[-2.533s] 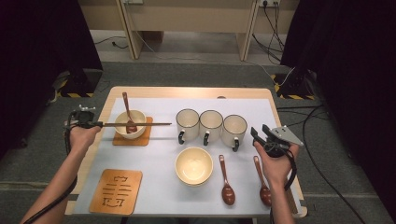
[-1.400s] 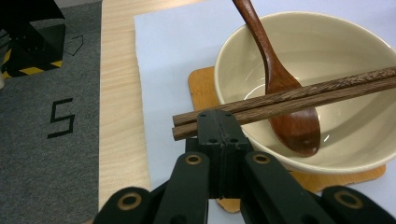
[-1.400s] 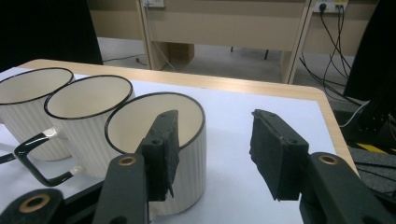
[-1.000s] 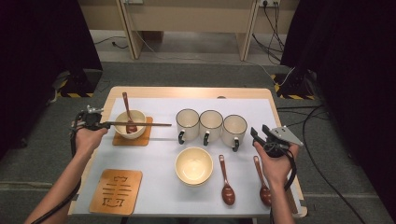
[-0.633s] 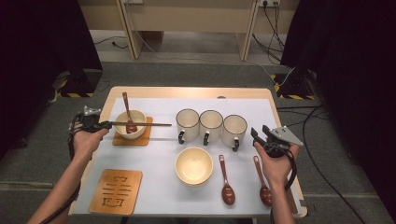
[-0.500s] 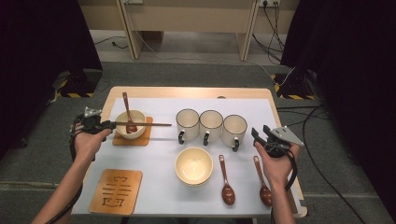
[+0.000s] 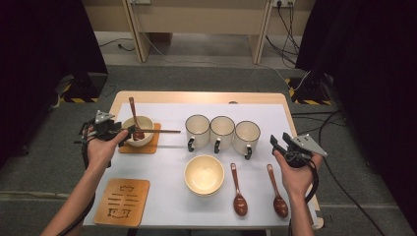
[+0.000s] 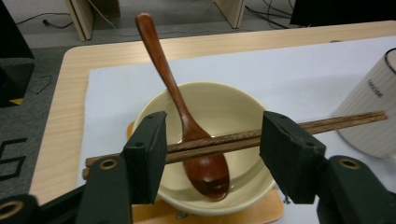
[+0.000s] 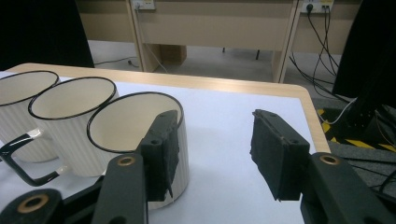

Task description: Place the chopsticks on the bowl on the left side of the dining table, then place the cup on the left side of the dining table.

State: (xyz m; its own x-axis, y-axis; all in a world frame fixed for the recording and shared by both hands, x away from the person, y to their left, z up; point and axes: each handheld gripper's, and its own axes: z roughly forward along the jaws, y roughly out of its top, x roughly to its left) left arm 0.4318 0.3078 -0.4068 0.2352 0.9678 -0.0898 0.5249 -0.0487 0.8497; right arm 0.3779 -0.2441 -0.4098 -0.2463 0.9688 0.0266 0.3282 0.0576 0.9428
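Now chopsticks (image 8: 243, 138) across bowl (image 8: 233, 105), seemingly released

Chopsticks (image 8: 233, 140) lie across the bowl (image 8: 154, 109), over the spoon (image 8: 187, 126) inside.

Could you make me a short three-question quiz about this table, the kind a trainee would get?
1. True or false: the chopsticks lie across the rim of the bowl that holds a wooden spoon.
2. How many mugs stand in a row at the middle of the table?
A. two
B. three
C. four
3. Fill in: the bowl with the spoon stands on a wooden ____.

Key
1. True. The left gripper has just been opening its jaws; the chopsticks run between them, but the pads no longer press on them.
2. B: the mugs are three, white with dark rims.
3. Coaster; a second coaster lies bare near the front edge.
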